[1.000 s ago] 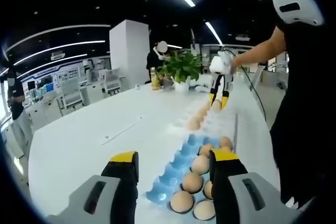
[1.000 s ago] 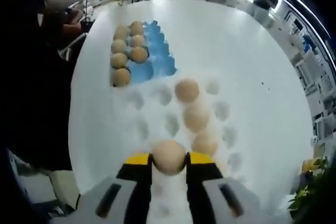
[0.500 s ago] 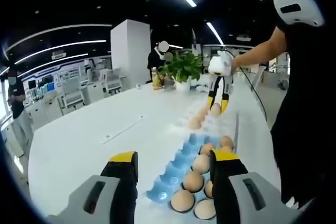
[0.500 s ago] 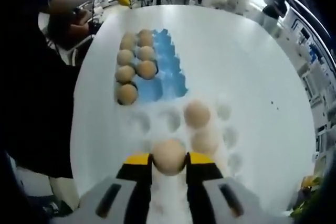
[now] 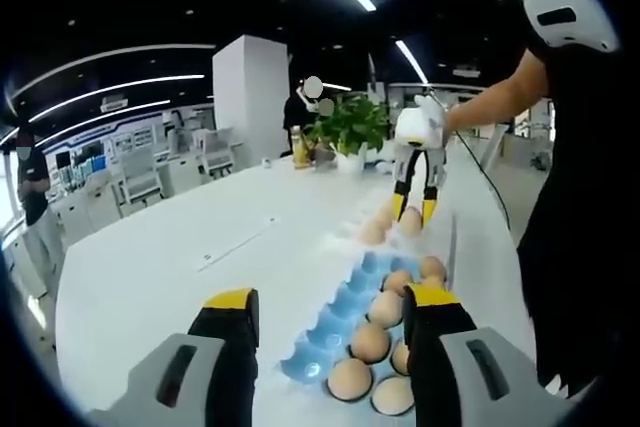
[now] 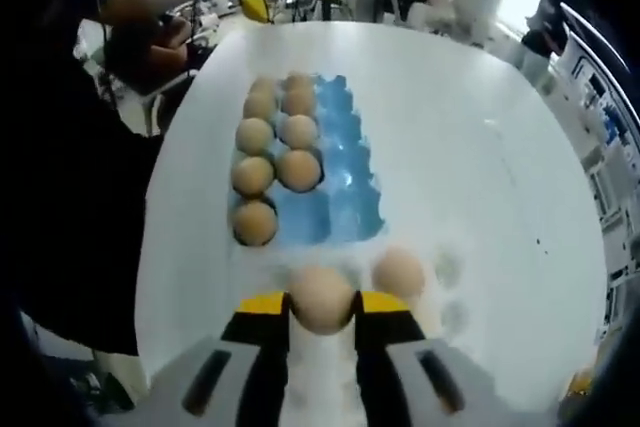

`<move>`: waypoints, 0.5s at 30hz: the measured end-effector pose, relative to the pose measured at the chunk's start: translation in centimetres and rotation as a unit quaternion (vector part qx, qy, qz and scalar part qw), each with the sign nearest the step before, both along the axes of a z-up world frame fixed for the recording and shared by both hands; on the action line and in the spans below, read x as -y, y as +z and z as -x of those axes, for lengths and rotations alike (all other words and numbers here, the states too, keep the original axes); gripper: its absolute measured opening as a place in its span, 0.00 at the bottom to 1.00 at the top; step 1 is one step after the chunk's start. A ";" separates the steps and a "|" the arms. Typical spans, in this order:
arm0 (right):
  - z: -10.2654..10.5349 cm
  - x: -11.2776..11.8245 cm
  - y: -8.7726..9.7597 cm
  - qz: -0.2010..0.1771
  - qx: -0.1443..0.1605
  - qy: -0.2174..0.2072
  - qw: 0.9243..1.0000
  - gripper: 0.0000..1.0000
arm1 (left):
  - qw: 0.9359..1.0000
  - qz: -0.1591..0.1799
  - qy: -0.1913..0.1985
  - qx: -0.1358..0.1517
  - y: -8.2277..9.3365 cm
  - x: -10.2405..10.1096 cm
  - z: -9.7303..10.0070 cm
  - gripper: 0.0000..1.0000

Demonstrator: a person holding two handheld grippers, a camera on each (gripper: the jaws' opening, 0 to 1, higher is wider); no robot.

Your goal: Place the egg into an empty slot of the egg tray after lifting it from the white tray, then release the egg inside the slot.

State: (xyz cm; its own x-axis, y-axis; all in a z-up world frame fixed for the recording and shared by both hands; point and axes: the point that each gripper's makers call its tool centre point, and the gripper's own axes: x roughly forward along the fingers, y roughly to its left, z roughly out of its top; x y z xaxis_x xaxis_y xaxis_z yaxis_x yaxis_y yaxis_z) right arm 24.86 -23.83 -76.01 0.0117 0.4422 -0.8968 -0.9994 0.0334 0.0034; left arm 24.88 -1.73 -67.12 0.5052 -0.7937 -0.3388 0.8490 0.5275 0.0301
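Observation:
A tan egg (image 6: 320, 292) is pinched between the yellow-tipped jaws of my right gripper (image 6: 320, 307), held above the near end of the white tray (image 6: 447, 272), where one more egg (image 6: 400, 272) rests. Just beyond lies the blue egg tray (image 6: 345, 147); several eggs fill its left columns and its right slots are bare. In the left gripper view my left gripper (image 5: 330, 299) stands open and empty over the blue egg tray (image 5: 335, 322). Farther along the table, the right gripper (image 5: 414, 209) hangs with the egg (image 5: 412, 219) over the white tray (image 5: 400, 242).
The long white table (image 5: 180, 267) runs left of both trays. A potted plant (image 5: 348, 127) and a person stand at its far end beside a white pillar (image 5: 245, 97). The holder's dark clothes (image 5: 570, 197) close off the right side.
My right gripper has carried the egg along the white tray toward the blue tray, which now sits much closer in its view. The left gripper has stayed open and almost still.

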 end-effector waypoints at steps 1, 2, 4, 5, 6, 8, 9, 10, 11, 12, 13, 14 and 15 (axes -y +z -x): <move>0.1 -0.4 0.0 -0.002 0.000 0.003 1.000 0.24 | 1.000 -0.002 -0.001 0.000 -0.1 0.0 0.0 0.59; 0.2 -0.9 0.0 -0.006 -0.001 0.007 1.000 0.24 | 1.000 -0.002 -0.001 0.000 -0.1 0.0 0.0 0.59; 0.3 -1.3 0.0 -0.008 -0.003 0.010 1.000 0.24 | 1.000 -0.002 -0.001 -0.001 -0.2 0.0 0.1 0.59; 0.4 -1.5 -0.1 -0.010 -0.002 0.013 1.000 0.24 | 1.000 -0.002 -0.001 -0.001 -0.2 0.0 0.1 0.59; 0.5 -1.7 -0.1 -0.010 -0.004 0.015 1.000 0.24 | 1.000 -0.002 -0.001 -0.001 -0.1 0.0 0.1 0.59; 0.6 -2.2 -0.2 -0.012 -0.004 0.021 1.000 0.24 | 1.000 -0.002 0.000 -0.001 -0.1 0.0 0.1 0.59; 0.6 -2.3 -0.3 -0.012 -0.005 0.022 1.000 0.24 | 1.000 -0.003 0.000 -0.002 -0.1 0.0 0.1 0.59; 0.7 -2.7 -0.3 -0.014 -0.005 0.027 1.000 0.24 | 1.000 -0.003 0.000 -0.001 -0.1 -0.1 0.1 0.59; 0.7 -2.8 -0.3 -0.014 -0.006 0.028 0.999 0.24 | 1.000 -0.003 0.001 -0.002 -0.1 -0.1 0.1 0.59; 0.8 -3.0 -0.4 -0.015 -0.008 0.028 0.999 0.24 | 1.000 -0.003 0.000 -0.001 -0.1 -0.1 0.1 0.59; 0.8 -3.2 -0.4 -0.017 -0.005 0.031 0.999 0.24 | 1.000 -0.003 0.001 -0.001 -0.1 -0.1 0.1 0.59; 0.8 -3.3 -0.4 -0.017 -0.006 0.031 0.999 0.24 | 1.000 -0.002 0.001 -0.001 0.0 -0.1 0.1 0.59; 0.8 -3.5 -0.4 -0.018 -0.008 0.032 0.999 0.24 | 1.000 -0.002 0.001 -0.001 0.0 -0.1 0.1 0.59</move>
